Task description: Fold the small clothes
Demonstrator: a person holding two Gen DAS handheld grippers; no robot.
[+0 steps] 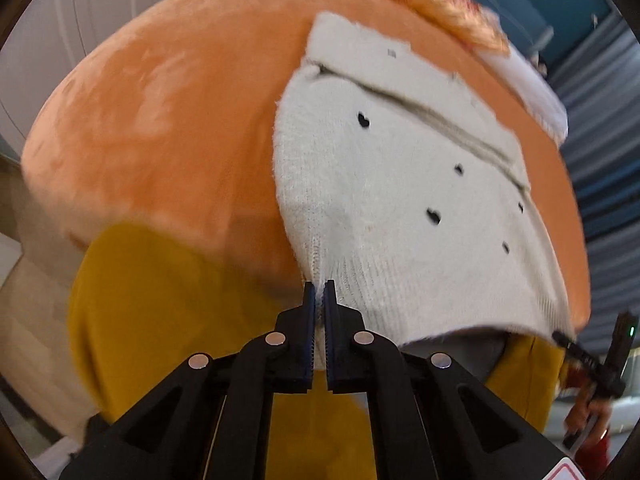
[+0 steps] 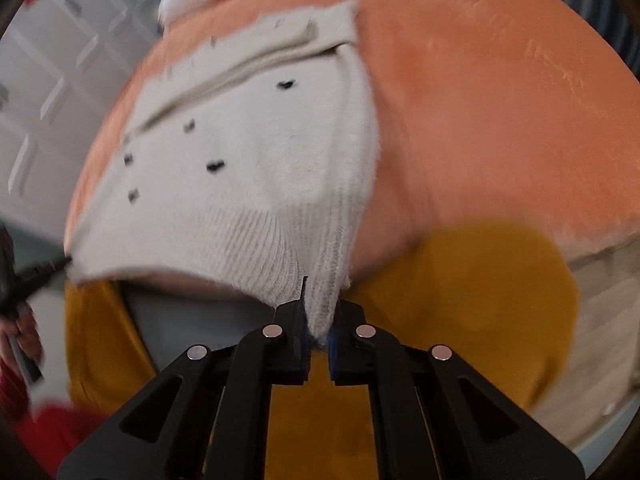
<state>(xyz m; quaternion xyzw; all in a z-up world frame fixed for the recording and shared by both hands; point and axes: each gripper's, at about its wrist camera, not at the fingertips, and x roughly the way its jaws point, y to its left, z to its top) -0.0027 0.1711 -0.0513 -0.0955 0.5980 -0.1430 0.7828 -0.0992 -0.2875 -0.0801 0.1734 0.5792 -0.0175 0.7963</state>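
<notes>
A small white knitted garment [image 1: 392,200] with little black heart marks lies on an orange plush surface [image 1: 160,120]. My left gripper [image 1: 319,288] is shut on the garment's near left corner, at its ribbed hem. In the right wrist view the same white garment [image 2: 248,160] shows, and my right gripper [image 2: 320,300] is shut on its near right corner, with ribbed hem bunched between the fingers. Both corners are lifted off the surface, and the hem between them sags. The other gripper [image 1: 588,356] shows at the right edge of the left wrist view.
A mustard yellow cloth [image 1: 160,320] lies under the orange plush near me, also seen as yellow cloth [image 2: 480,300]. An orange-and-white folded item [image 1: 480,32] rests at the far edge. A hand and red sleeve [image 2: 24,360] show at the left.
</notes>
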